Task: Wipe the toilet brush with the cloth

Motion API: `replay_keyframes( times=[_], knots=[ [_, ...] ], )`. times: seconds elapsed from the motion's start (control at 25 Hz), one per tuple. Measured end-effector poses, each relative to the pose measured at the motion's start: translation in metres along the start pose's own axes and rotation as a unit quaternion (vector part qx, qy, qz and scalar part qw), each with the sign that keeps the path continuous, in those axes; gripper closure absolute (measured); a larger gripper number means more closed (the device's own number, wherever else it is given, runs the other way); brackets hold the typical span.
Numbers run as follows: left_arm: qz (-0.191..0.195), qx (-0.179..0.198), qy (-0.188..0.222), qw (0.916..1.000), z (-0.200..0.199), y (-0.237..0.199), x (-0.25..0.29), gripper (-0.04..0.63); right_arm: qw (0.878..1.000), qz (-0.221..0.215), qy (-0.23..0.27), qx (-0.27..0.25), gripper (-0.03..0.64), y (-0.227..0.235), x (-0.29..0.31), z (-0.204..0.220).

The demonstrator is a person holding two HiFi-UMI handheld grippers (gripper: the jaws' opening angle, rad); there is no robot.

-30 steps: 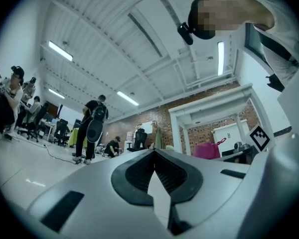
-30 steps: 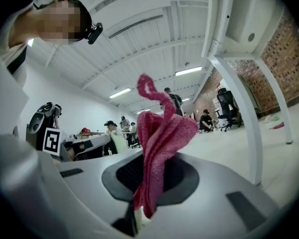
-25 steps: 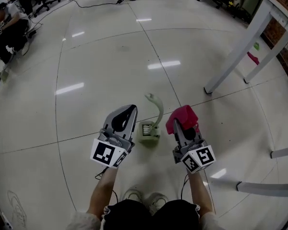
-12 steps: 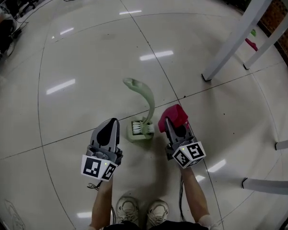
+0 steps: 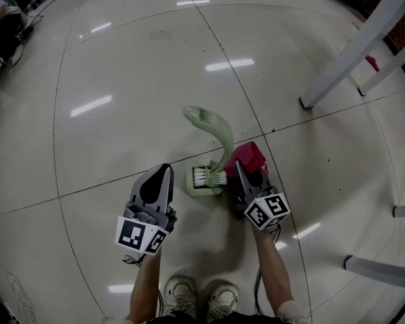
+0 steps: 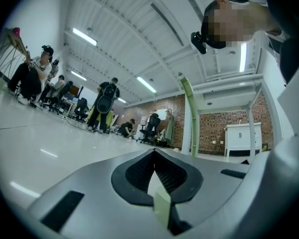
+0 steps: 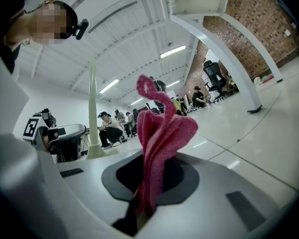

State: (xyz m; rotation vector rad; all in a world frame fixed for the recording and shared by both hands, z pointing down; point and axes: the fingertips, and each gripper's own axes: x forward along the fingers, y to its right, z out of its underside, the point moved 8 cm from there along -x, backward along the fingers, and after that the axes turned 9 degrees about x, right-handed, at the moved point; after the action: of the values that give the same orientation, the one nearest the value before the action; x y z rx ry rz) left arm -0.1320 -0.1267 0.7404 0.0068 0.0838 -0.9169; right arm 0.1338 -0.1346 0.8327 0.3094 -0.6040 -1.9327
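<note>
Pale glossy tile floor point(image 5: 121, 66), dark grout lines crossing, ceiling lights reflected in it. Toilet brush point(image 5: 224, 140) stands in its green holder point(image 5: 204, 189) approx. centre, right by a grout line. White frame legs point(image 5: 351, 52) planted top right, small red bit point(image 5: 372, 62) on the floor beside them. Person's shoes point(image 5: 180, 294) at btm edge, white bar point(image 5: 381, 272) btm right.

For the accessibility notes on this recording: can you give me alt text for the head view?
Seen from above, a person's right gripper holds a red cloth close beside a pale green toilet brush standing in its holder on a glossy tiled floor. The left gripper, jaws together, is on the brush's other side; the person's shoes show below.
</note>
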Motion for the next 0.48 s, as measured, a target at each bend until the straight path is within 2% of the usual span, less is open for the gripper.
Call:
replay_keyframes(
  times=[0.48],
  knots=[
    [0.015, -0.002, 0.002, 0.9999, 0.000, 0.012, 0.002, 0.592, 1.000, 0.024, -0.014, 0.015, 0.586, -0.018, -0.048, 0.017]
  ],
)
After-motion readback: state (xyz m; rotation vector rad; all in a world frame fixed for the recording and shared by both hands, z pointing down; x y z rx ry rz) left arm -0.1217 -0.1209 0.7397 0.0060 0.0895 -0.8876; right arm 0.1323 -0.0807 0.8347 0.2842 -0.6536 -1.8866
